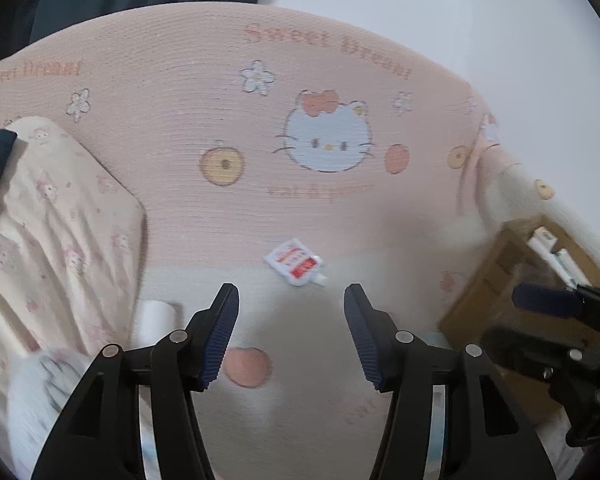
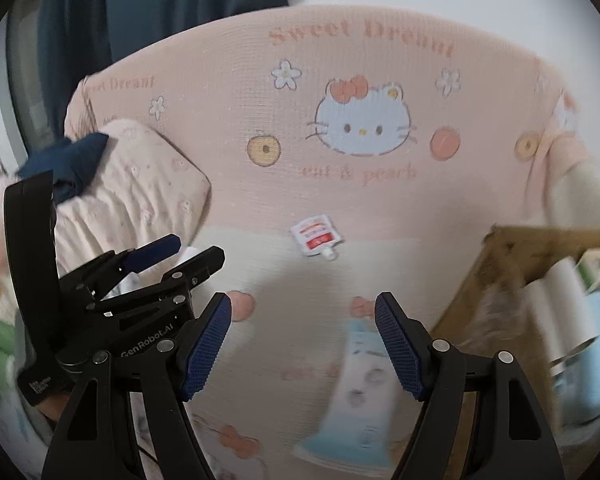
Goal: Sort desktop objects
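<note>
1. Lying flat on the cat-print mat (image 1: 180,128): small white sachet (image 1: 295,263) with red lettering and a red band, short spout at one corner; lettering too small to read.
2. Lying nearer than the sachet, blurred, in the right wrist view: white and light-blue tube (image 2: 356,396), between the right gripper's fingers in the picture; contact not determinable.
3. Standing left of the sachet, partly hidden behind the left gripper: small white cylinder (image 1: 155,320).
4. Sitting right of the sachet: open brown cardboard box (image 1: 496,276), holding white and blue items.
5. Hovering just short of the sachet: left gripper (image 1: 291,336), jaws spread wide, gripping nothing, blue ribbed pads (image 1: 220,340) facing each other.
6. Hovering below the sachet: right gripper (image 2: 302,348), jaws spread wide.
7. Covering the surface: pink woven mat showing a white cat face, flowers and peaches; pale floral pillow (image 1: 60,216) left of the sachet; dark teal fabric (image 2: 160,8) and a white wall (image 1: 480,20) beyond.
8. Reading on the mat: "Sweet Dream", "cat & peach"; on the left gripper body: "GenRobot.AI".
</note>
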Action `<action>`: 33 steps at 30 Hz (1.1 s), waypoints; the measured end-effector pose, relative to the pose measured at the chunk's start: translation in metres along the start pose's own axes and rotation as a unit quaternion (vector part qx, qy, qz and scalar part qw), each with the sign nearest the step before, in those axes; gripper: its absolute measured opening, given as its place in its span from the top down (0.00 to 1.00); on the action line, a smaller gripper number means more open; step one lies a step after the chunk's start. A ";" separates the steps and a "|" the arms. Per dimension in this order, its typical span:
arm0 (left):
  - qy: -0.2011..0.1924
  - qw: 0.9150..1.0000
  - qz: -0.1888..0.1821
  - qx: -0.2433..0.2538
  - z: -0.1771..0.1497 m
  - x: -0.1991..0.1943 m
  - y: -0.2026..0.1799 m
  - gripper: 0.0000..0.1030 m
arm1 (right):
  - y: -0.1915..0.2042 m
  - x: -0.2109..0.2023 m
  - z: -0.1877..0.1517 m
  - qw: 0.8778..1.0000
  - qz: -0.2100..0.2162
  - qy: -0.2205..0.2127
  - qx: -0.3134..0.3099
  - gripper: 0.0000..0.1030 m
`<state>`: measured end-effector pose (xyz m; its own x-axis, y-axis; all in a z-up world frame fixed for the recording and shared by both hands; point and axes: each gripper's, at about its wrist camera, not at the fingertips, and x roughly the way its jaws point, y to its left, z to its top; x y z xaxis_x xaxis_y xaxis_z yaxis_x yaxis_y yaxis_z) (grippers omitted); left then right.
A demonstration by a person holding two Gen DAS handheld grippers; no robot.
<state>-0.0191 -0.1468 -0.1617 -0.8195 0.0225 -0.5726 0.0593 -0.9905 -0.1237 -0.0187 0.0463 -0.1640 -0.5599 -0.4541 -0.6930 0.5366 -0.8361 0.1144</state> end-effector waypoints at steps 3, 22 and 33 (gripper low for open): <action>-0.024 0.997 0.068 0.020 0.008 0.003 0.017 0.42 | -0.003 0.015 0.002 1.000 0.008 0.014 0.018 0.30; 0.175 0.953 0.065 -0.237 0.014 0.081 0.147 0.42 | 0.019 0.130 0.027 0.992 0.062 0.083 0.071 0.30; 0.221 0.914 0.051 -0.336 0.008 0.110 0.189 0.42 | 0.055 0.187 0.031 0.985 0.095 0.119 0.078 0.30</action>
<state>-0.1028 -0.3326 -0.2413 -0.4880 0.1346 -0.8624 0.5811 -0.6871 -0.4361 -0.1137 -0.0937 -0.2648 -0.2855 -0.5378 -0.7932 0.5040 -0.7883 0.3530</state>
